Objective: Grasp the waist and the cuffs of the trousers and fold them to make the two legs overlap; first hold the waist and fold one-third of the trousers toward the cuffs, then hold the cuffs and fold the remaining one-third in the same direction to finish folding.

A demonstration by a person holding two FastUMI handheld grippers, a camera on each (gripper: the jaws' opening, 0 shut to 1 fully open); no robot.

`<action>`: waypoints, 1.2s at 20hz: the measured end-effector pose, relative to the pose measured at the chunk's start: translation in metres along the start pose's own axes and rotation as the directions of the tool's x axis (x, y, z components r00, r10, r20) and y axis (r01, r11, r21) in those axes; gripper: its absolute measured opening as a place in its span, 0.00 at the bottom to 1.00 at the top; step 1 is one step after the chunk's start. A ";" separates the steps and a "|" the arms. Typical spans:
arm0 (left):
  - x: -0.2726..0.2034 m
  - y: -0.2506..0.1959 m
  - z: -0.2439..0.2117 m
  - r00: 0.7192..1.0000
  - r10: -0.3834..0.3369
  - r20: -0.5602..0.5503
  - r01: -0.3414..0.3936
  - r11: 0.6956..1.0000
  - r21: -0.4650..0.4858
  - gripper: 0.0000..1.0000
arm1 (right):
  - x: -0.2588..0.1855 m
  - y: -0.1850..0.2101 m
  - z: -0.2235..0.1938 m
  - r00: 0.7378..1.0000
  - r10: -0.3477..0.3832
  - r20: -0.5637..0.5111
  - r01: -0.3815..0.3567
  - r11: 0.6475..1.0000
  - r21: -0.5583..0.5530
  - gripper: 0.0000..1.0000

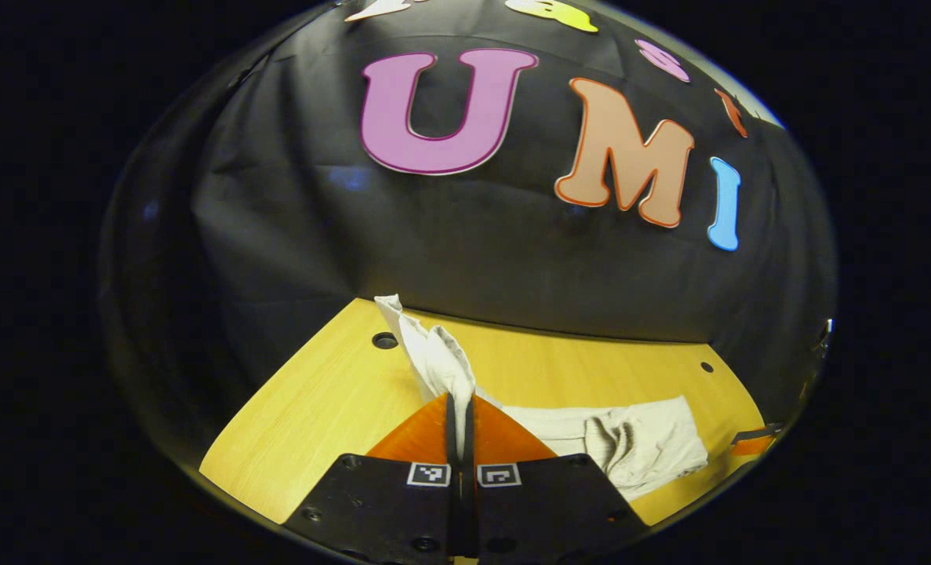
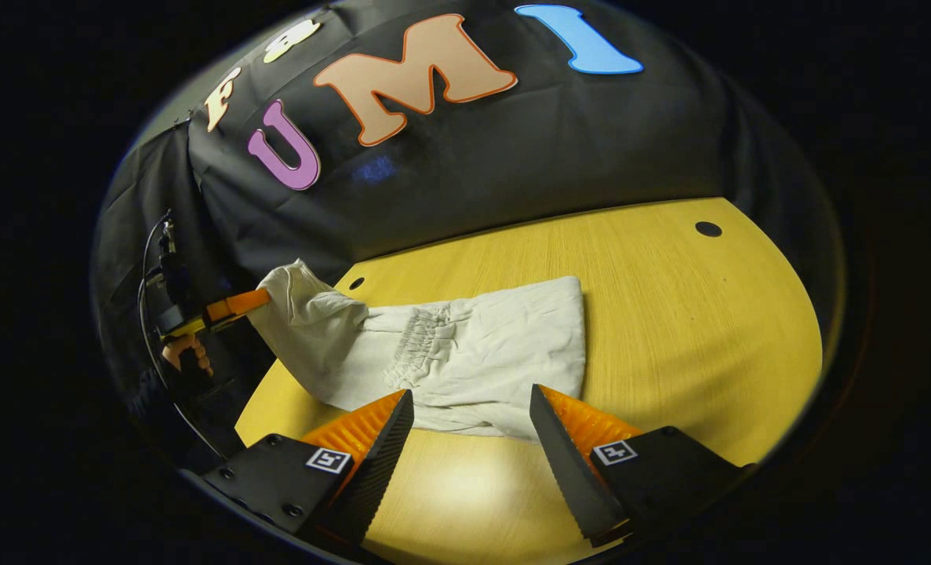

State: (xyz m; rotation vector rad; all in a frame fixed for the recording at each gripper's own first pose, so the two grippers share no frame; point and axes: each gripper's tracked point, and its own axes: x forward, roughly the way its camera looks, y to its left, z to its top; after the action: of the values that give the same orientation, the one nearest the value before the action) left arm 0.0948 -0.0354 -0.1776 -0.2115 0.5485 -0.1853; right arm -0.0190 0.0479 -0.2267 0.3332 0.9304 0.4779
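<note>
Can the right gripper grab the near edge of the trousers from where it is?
Probably yes. The right gripper is open, and the trousers' near edge lies on the table just ahead between its fingers, with nothing in between.

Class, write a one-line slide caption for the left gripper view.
Left hand-held gripper pinches and lifts one end of pale trousers off the wooden table.

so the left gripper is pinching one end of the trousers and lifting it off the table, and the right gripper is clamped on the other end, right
Not quite. The left gripper is shut on the trousers, lifting that end off the table, but the right gripper is not clamped: the right gripper view shows its fingers spread wide, open over the cloth's near edge.
</note>
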 end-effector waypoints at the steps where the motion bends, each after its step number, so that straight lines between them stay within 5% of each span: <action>1: 0.001 -0.011 0.003 1.000 -0.016 0.001 0.016 1.000 0.006 0.00 | -0.003 -0.005 0.000 1.000 -0.002 0.002 0.002 1.000 0.004 0.96; 24: 0.033 -0.251 -0.002 0.950 -0.311 -0.035 0.312 0.936 0.165 0.00 | -0.065 -0.103 0.014 0.996 -0.069 0.051 0.065 0.995 0.073 0.96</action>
State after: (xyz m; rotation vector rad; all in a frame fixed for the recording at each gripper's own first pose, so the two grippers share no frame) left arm 0.0920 -0.2849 -0.1334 -0.1312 0.5024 -0.5403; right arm -0.0152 -0.0750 -0.2232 0.3767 0.9051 0.3728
